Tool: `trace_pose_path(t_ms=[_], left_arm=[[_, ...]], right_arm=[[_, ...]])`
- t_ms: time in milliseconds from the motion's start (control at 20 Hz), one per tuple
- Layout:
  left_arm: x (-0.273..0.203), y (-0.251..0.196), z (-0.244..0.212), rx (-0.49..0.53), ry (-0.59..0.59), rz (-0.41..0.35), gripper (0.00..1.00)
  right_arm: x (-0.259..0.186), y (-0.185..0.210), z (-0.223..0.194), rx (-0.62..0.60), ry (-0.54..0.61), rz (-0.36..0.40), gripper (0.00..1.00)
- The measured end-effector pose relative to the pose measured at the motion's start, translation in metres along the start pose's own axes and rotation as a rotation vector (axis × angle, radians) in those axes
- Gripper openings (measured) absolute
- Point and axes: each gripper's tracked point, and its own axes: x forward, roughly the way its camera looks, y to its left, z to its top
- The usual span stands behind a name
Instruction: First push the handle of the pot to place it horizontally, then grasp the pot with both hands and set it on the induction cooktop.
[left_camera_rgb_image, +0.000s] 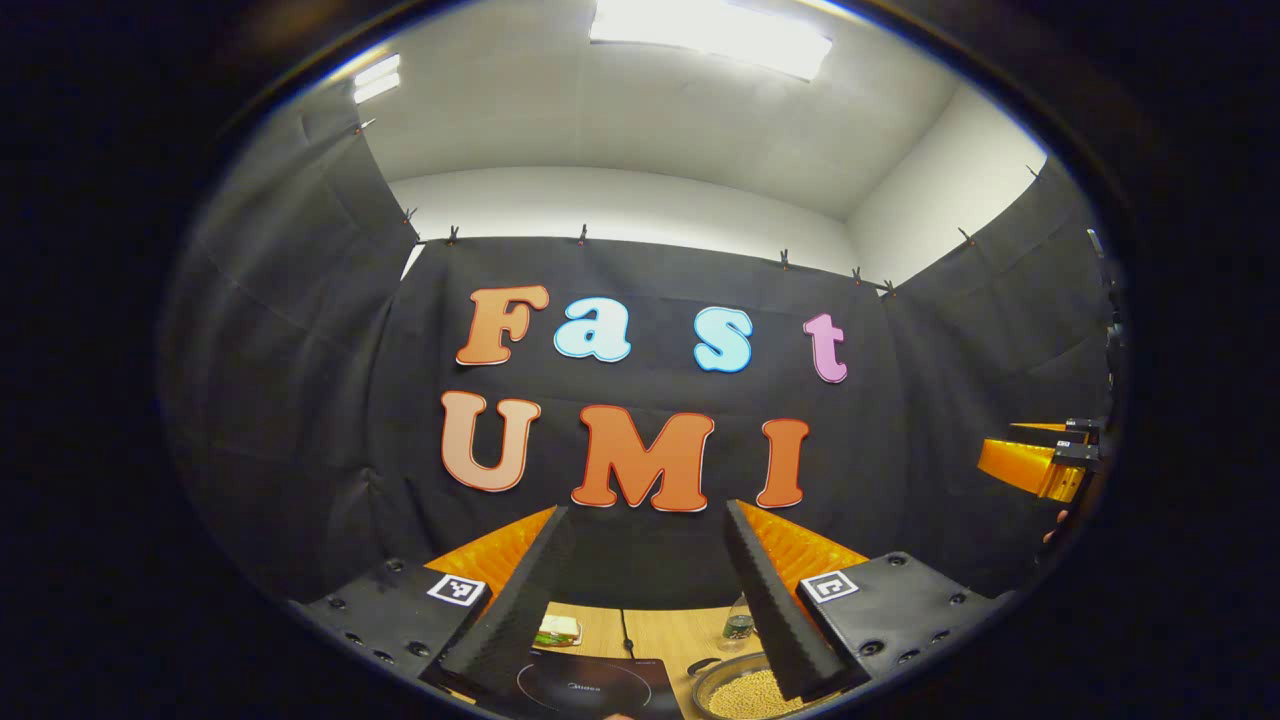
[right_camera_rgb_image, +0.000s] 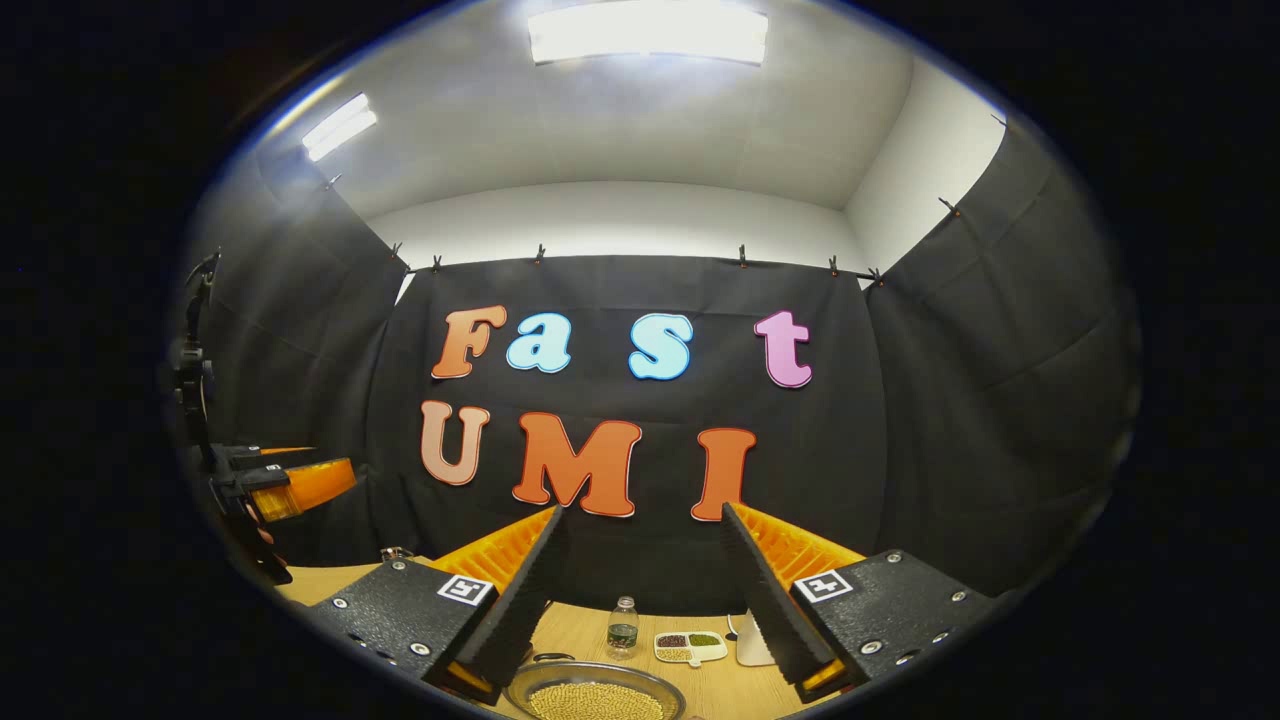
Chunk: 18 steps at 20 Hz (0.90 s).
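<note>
A metal pot (left_camera_rgb_image: 745, 692) full of pale beans sits low on the wooden table, just right of the black induction cooktop (left_camera_rgb_image: 585, 686). My left gripper (left_camera_rgb_image: 647, 512) hangs open above both and holds nothing; its right finger hides part of the pot. In the right gripper view the pot (right_camera_rgb_image: 595, 697) lies at the bottom between the spread fingers of my right gripper (right_camera_rgb_image: 642, 510), which is open and well above it. A dark handle (right_camera_rgb_image: 550, 657) shows at the pot's far left rim. Each gripper also appears at the other view's edge: the right gripper (left_camera_rgb_image: 1040, 465) and the left gripper (right_camera_rgb_image: 290, 485).
Behind the pot stand a small clear bottle (right_camera_rgb_image: 622, 626), a white divided dish (right_camera_rgb_image: 690, 646) of beans and a white object (right_camera_rgb_image: 750, 640). A sandwich-like item (left_camera_rgb_image: 558, 630) lies behind the cooktop, and a cable runs over the table (left_camera_rgb_image: 650, 635).
</note>
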Motion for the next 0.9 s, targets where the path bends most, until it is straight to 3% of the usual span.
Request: trace_pose_path(t_ms=[350,700,900], left_arm=[[-0.003,-0.001,-0.010,-0.016,0.019,0.001,0.99],[-0.013,-0.006,-0.010,0.018,0.010,0.007,0.98],[-0.012,-0.001,-0.020,0.022,0.027,0.028,0.99]], right_arm=[[-0.012,-0.006,-0.035,0.022,0.069,0.006,0.94],[-0.028,-0.018,-0.102,0.004,0.227,0.001,0.96],[-0.036,-0.019,-0.146,0.025,0.329,0.009,0.93]])
